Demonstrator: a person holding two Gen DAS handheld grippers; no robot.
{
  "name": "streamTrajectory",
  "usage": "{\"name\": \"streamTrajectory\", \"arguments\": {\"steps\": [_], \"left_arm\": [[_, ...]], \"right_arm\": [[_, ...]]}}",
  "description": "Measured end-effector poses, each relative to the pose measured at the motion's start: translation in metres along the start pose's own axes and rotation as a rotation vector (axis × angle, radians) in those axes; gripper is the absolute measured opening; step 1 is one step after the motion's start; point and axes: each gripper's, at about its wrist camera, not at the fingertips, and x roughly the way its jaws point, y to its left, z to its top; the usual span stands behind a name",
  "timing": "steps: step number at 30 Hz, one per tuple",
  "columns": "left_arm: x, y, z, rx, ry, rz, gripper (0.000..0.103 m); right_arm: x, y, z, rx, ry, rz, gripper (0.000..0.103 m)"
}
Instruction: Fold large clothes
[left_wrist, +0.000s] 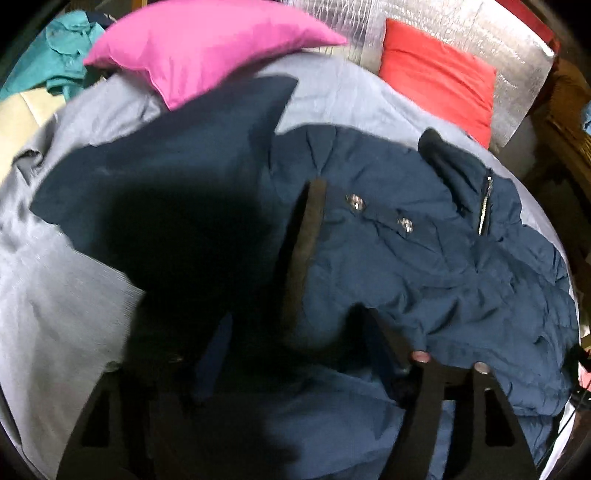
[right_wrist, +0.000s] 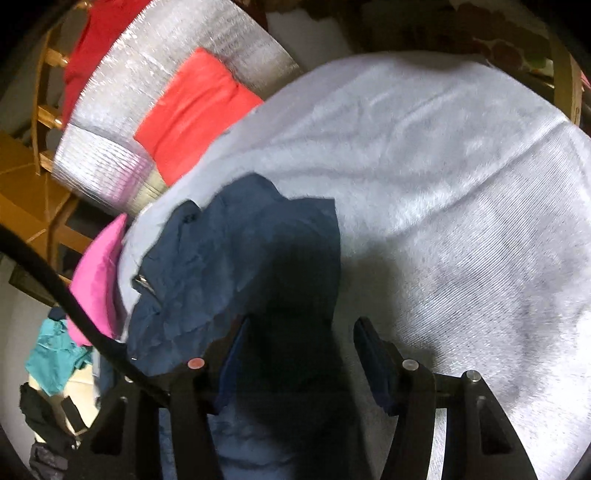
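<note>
I am viewing a dark navy padded jacket with metal snap buttons and a short zip at the collar (left_wrist: 424, 251), which is lying spread across a pale grey-blue bed sheet (left_wrist: 55, 295); its collar is pointing toward the far side of the bed, and one dark fold of it is rising close to the left wrist lens, hiding much of the view. I am holding the left gripper (left_wrist: 295, 325) over the jacket's lower part, with its jaws standing partly spread; navy fabric is lying between and under them, but the shadow and blur are keeping me from telling whether the pads are pressing on it. In the right wrist view, the right gripper (right_wrist: 299, 332) is likewise standing part-open, and a dark fold of the same jacket (right_wrist: 221, 266) is running up between its two fingers (right_wrist: 373, 350); I cannot tell whether they are pinching it. To the right of that fold the sheet (right_wrist: 443, 184) is lying bare. Beyond the jacket, a bright pink pillow (left_wrist: 207, 48) and a red-orange pillow (left_wrist: 439, 74) are resting at the head of the bed, the latter leaning against a silver quilted foil panel (left_wrist: 461, 33). A teal garment (left_wrist: 59, 48) is lying crumpled beyond the pink pillow, off the sheet.
</note>
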Motion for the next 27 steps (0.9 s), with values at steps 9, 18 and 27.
{"name": "streamTrajectory", "arguments": {"steps": [9,18,27], "left_arm": [[-0.011,0.009,0.001,-0.055,-0.047,-0.061,0.021],[-0.019,0.006,-0.002,-0.026,-0.079,-0.049,0.013],[-0.038,0.036,-0.001,-0.031,-0.009,-0.119,0.024]], "right_arm": [[0.006,0.032,-0.009,-0.120,-0.033,0.020,0.022],[0.024,0.041,-0.017,-0.183,-0.052,-0.114,0.027],[-0.023,0.057,-0.017,-0.147,-0.207,-0.121,0.067]]}}
